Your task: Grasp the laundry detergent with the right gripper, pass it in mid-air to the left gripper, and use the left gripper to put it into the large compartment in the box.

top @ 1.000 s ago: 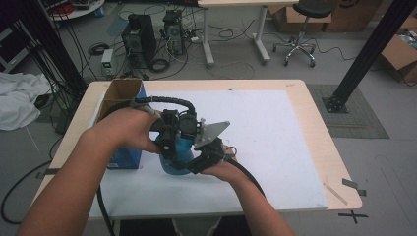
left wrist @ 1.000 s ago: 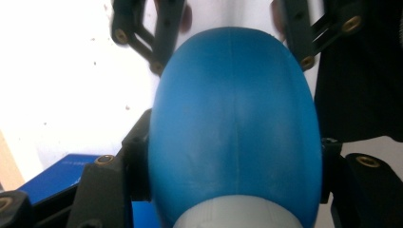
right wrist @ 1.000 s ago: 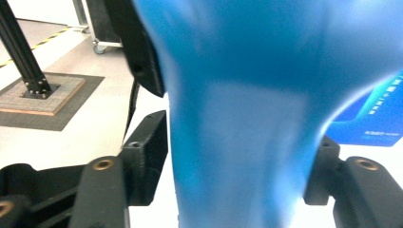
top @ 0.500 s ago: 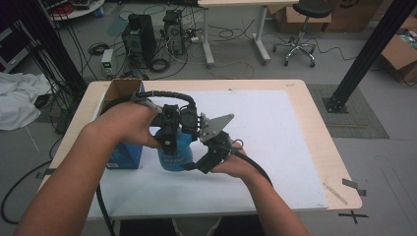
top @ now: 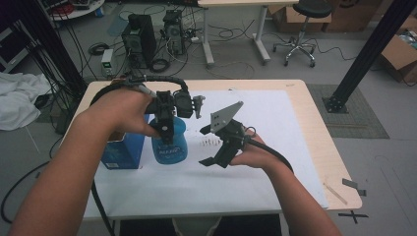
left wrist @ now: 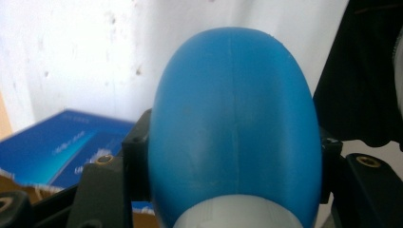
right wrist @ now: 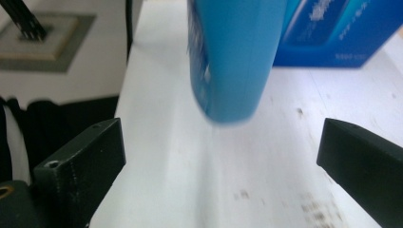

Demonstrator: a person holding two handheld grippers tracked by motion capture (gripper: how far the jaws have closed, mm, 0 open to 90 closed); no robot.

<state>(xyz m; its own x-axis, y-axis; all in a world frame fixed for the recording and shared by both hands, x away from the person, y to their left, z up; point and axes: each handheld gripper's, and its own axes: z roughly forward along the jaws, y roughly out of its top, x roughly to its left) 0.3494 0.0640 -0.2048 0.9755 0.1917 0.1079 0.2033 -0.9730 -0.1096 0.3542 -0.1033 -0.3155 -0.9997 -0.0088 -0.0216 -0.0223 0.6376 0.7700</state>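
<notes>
Two grippers work over a bench (top: 314, 147) covered by a white sheet (top: 275, 123). The left gripper (top: 166, 129) is clamped on a blue bottle (top: 168, 142), which it holds upright at the left part of the sheet, the person's left hand (top: 125, 110) wrapped around the gripper body from above. In the left gripper view the bottle's rounded blue body (left wrist: 233, 128) bulges between the two black jaws, pressed by both, with a paler band at the near end. From the high view I cannot tell whether the bottle's base rests on the sheet or hangs just above it; in the right gripper view its blue bottom end (right wrist: 233, 71) appears blurred and slightly clear of the white surface.

Just left of the bottle stands a blue box (top: 120, 152) with pale lettering, touching or nearly touching it; the same box (left wrist: 62, 147) shows behind the left jaw in the left gripper view and at the far right (right wrist: 332, 33) in the right gripper view.

The right gripper (top: 212, 146) is held to the right of the bottle, apart from it, tilted, with its grey three-cornered plate (top: 226, 115) raised. Its jaws stand wide apart with nothing between them, both aimed toward the bottle. The right hand (top: 251, 155) grips it from the near right.

A row of small dark marks (top: 209, 142) lies on the sheet between the two grippers.
</notes>
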